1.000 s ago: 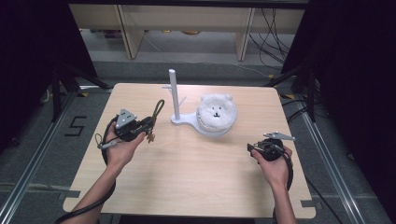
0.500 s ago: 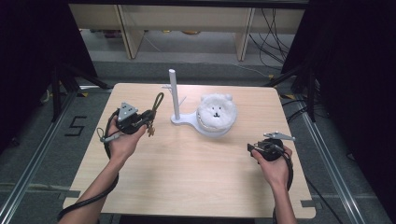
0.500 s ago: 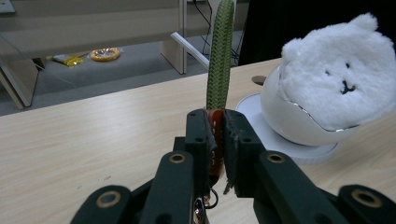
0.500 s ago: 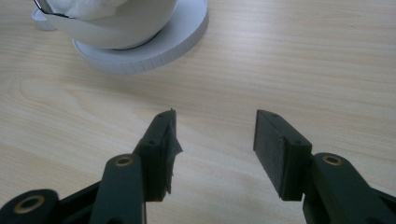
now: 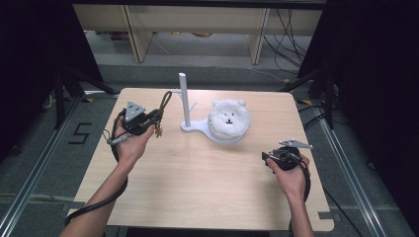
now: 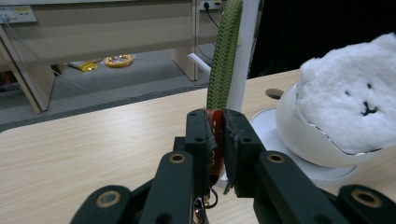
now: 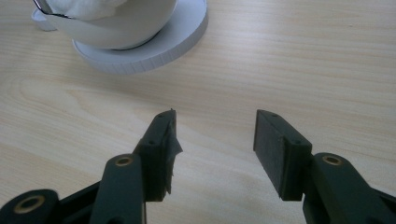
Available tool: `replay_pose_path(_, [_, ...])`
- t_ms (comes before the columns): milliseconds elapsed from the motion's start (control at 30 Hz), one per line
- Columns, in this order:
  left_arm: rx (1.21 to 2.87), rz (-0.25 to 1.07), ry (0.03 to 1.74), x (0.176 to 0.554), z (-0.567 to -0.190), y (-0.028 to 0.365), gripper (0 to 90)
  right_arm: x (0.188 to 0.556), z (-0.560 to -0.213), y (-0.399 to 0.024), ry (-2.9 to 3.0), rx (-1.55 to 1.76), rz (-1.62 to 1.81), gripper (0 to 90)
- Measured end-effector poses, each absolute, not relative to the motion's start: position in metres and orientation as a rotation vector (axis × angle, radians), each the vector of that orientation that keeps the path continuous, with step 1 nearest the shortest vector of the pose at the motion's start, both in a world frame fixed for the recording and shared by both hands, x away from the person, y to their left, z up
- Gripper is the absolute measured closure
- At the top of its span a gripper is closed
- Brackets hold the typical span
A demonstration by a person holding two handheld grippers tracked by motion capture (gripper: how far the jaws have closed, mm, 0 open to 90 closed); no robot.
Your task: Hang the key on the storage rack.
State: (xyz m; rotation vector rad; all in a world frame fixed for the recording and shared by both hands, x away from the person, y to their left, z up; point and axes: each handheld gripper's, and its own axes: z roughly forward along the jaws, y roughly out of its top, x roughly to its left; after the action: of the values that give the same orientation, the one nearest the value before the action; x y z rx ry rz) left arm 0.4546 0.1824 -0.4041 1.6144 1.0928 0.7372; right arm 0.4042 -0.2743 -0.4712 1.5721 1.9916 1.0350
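Observation:
My left gripper [image 5: 157, 124] is shut on the brown leather tab [image 6: 215, 135] of a green braided strap [image 6: 224, 56]. The strap stands up from the jaws, and a small metal ring hangs below them. The strap [image 5: 166, 100] is just left of a white stand's upright pole [image 5: 184, 98]. In the left gripper view that pole [image 6: 245, 51] rises right behind the strap. A white plush bear [image 5: 228, 118] rests in a white bowl [image 6: 308, 144] on the stand's round base [image 7: 180, 37]. My right gripper [image 7: 215, 126] is open over bare wood, near the table's right front.
The wooden table [image 5: 197, 187] has its free surface in the middle and front. Shelving legs and cables stand on the floor beyond the far edge. Dark frames flank both sides of the table.
The left hand has shifted a little toward the far side and the stand, strap still in its jaws. The right hand has stayed in place.

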Motion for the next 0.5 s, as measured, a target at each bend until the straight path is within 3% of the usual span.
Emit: replay_pose_path(500, [1.608, 0.775, 1.135, 0.4592, -0.4044, 0.183, 80.3, 0.4036, -0.4707, -0.2746, 1.988, 1.586, 1.036, 50.3])
